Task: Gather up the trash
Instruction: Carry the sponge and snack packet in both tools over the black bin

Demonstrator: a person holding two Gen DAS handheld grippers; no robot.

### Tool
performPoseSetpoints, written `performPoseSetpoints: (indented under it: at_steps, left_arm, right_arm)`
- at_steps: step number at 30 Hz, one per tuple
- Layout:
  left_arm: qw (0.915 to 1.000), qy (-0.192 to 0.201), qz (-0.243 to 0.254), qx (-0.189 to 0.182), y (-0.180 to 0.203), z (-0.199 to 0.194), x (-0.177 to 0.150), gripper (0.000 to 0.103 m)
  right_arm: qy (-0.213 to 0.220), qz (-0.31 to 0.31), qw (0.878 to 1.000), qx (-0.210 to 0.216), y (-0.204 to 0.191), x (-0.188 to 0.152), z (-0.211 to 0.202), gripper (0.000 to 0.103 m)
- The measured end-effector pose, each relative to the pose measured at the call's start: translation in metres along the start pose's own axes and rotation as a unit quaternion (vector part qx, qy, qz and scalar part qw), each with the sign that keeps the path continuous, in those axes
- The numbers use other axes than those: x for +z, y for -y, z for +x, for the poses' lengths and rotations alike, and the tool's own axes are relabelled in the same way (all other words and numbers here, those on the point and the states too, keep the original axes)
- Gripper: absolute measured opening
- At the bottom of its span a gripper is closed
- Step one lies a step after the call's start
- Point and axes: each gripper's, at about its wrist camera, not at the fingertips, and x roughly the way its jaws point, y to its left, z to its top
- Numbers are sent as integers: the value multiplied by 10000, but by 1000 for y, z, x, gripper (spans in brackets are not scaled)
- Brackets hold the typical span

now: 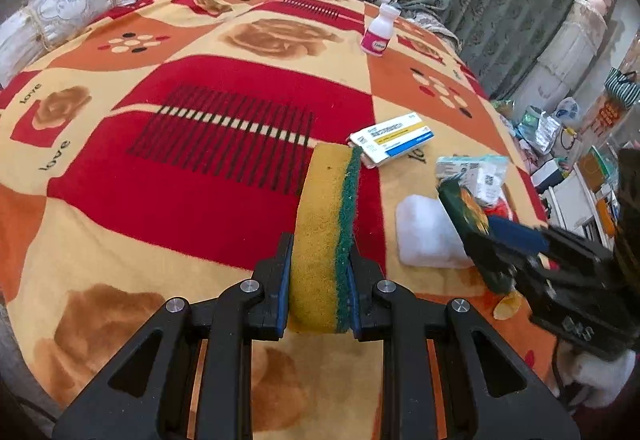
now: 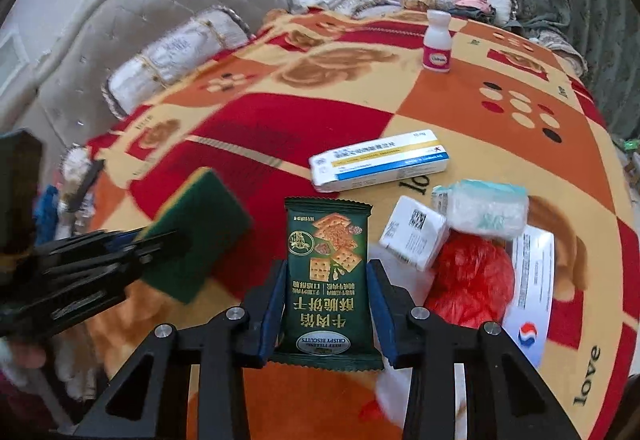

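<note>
Item 1: sponge (image 1: 326, 236), yellow foam with a green scouring face. Held on edge in the left tongs (image 1: 318, 272), which are clamped across its thickness at the near end, above the bed (image 1: 200, 160). Judged light, soft and springy; it squashes under the pads, so a hold near the middle of its length would wobble less than one at the tip.

Item 2: biscuit packet (image 2: 328, 272), dark green foil, printed side up. It stands between the pads of the right tongs (image 2: 327, 306), which press its two long edges near the sealed end. Judged very light, slick and crinkly, with brittle contents; grip the crimped seam, not the filled belly.

Items still lying on the bed blanket, right of centre:
- flat medicine carton (image 2: 378, 160), white with blue and yellow bands; stiff, light, best taken across its narrow width.
- small white box (image 2: 412, 236) with a printed code, tilted against its neighbours.
- pale wrapped tissue pack (image 2: 486, 210), soft, resting partly on that box.
- crumpled red plastic bag (image 2: 472, 284), flimsy; pinch a fold.
- printed leaflet (image 2: 532, 280), flat and thin, hard to lift from the blanket except by an edge.
- white wad (image 1: 428, 236), seemingly soft, near the right tongs.

Far side: white bottle (image 2: 437, 42) with pink label, upright, well apart from the rest.
</note>
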Motion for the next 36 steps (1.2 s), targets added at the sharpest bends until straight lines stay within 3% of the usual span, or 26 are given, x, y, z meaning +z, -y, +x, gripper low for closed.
performPoseSetpoints:
  at_steps: [7,11,24,36]
  left_arm:
    - [9997,155,146,-78,20,-18,-3,20]
    - [9991,246,310,-124,38,-27,-6,20]
    - [9938,351,908,-537,123,-43,-15,20]
    - [9833,206,1491,-1022,215,-34,-30,20]
  right_arm:
    - [206,141,9984,514,-11,-23,-36,39]
    - [381,91,9978,531,-14,-33,-58,39]
    - [786,590,9951,-85,45,-75,-127,39]
    - [1026,1209,9850,-687,110,-119,-179,39]
